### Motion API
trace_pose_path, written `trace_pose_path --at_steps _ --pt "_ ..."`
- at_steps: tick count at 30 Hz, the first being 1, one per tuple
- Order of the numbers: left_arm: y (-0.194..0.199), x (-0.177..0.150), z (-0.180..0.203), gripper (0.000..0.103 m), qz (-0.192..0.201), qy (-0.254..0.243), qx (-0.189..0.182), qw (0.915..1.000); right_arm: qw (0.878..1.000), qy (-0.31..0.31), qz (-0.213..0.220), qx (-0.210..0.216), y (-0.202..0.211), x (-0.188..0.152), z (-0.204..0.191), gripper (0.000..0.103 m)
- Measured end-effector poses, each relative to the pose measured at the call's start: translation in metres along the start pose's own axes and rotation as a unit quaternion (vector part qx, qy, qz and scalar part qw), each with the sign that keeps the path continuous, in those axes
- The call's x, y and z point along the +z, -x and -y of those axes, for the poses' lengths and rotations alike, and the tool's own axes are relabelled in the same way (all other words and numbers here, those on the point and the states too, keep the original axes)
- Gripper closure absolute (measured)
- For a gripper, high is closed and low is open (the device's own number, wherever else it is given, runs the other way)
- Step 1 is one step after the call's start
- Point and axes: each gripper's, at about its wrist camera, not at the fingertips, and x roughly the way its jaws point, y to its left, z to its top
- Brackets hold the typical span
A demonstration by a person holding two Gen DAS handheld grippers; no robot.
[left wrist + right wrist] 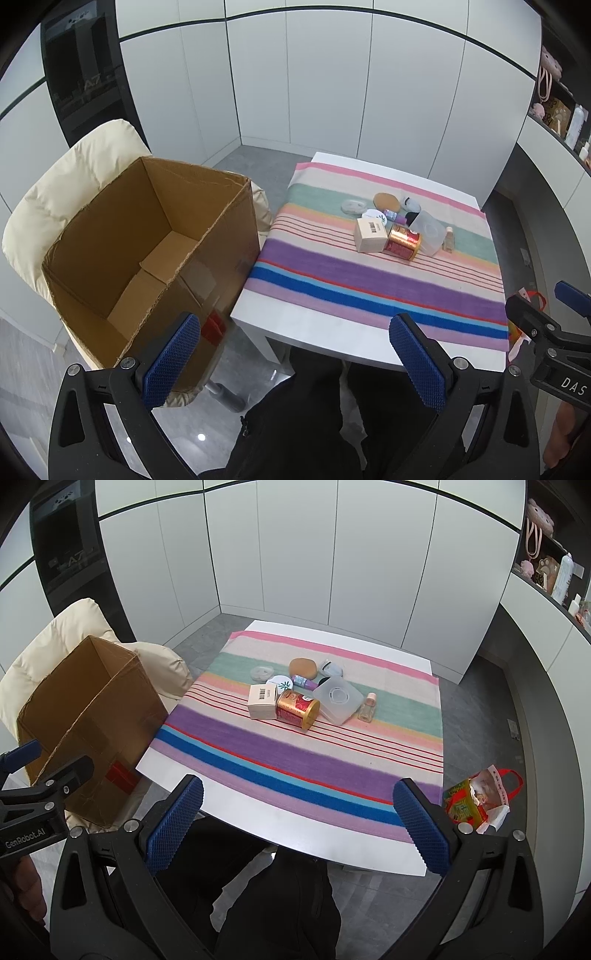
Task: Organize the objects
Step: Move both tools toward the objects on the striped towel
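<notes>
— Where do we stand with the tools?

— We hold both above the near edge of the desk (258,834). The left tool (295,354) has its fingers spread wide with nothing between them, and the right tool (299,823) is spread just as wide and bare.

— And the things to sort?

— We see them bunched on the striped cloth (332,753), toward the far middle: a white carton (262,701) touching a red and gold tin (297,709) lying on its side, a clear square case (338,699) to its right, then a small bottle (368,707).

— Anything crowding us?

— The open cardboard box (155,251) sits on a cream chair (70,184) just left of the desk. A red bag (480,797) lies on the floor at the right.
</notes>
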Motion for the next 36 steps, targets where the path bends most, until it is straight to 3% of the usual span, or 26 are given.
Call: trace_pose_path --at_steps 16,36 --pt "-0.003 0.001 0.011 0.000 -0.001 -0.007 -0.008 0.9999 1.000 -0.009 0.003 -0.005 0.001 -0.001 0.008 0.000" --pt "-0.036 0.021 0.063 0.000 -0.016 -0.024 -0.021 0.9994 0.998 -0.069 0.004 -0.010 -0.003 0.005 0.073 0.000"
